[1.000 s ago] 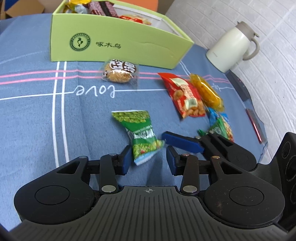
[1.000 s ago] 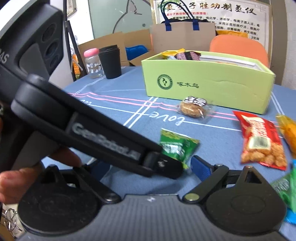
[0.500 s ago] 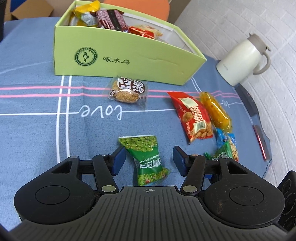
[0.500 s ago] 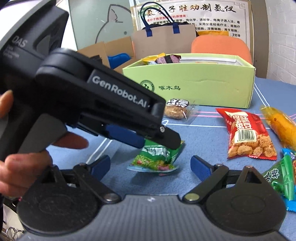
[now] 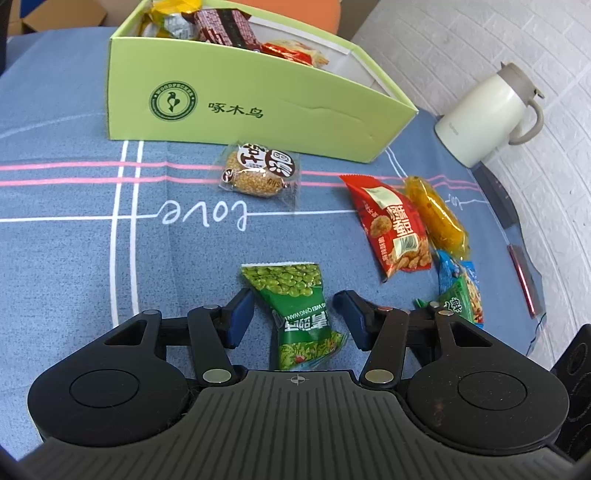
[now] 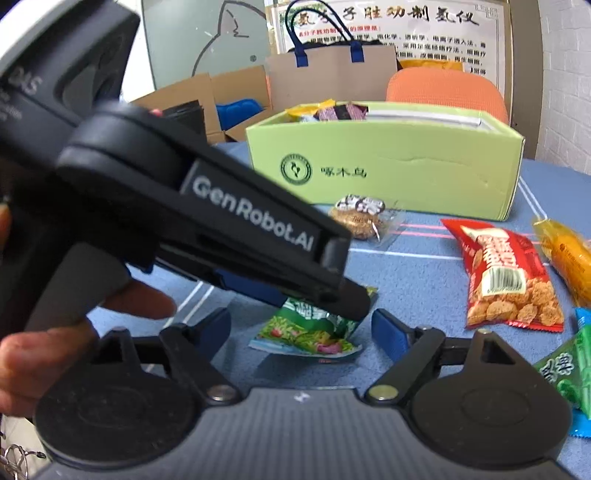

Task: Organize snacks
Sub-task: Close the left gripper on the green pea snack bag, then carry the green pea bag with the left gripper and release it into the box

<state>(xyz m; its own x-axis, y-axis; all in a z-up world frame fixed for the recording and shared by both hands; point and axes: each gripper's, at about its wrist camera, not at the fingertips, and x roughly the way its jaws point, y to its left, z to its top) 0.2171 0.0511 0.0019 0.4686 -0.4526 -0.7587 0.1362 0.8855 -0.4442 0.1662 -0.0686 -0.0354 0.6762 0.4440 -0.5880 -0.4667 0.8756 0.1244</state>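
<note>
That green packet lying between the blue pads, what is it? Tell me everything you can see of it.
The green packet is a small, glossy snack pouch printed with green peas, white lettering and crimped ends. It lies flat on the blue tablecloth, lengthwise between the open fingers of the left gripper, which flank it; contact is unclear. From the right wrist view its near end looks crumpled and slightly lifted. It sits unopened, outside the green box.

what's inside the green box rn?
Green box holds a yellow packet, a silver one, a dark red-patterned one and an orange-red one; the front wall hides anything lower.
</note>
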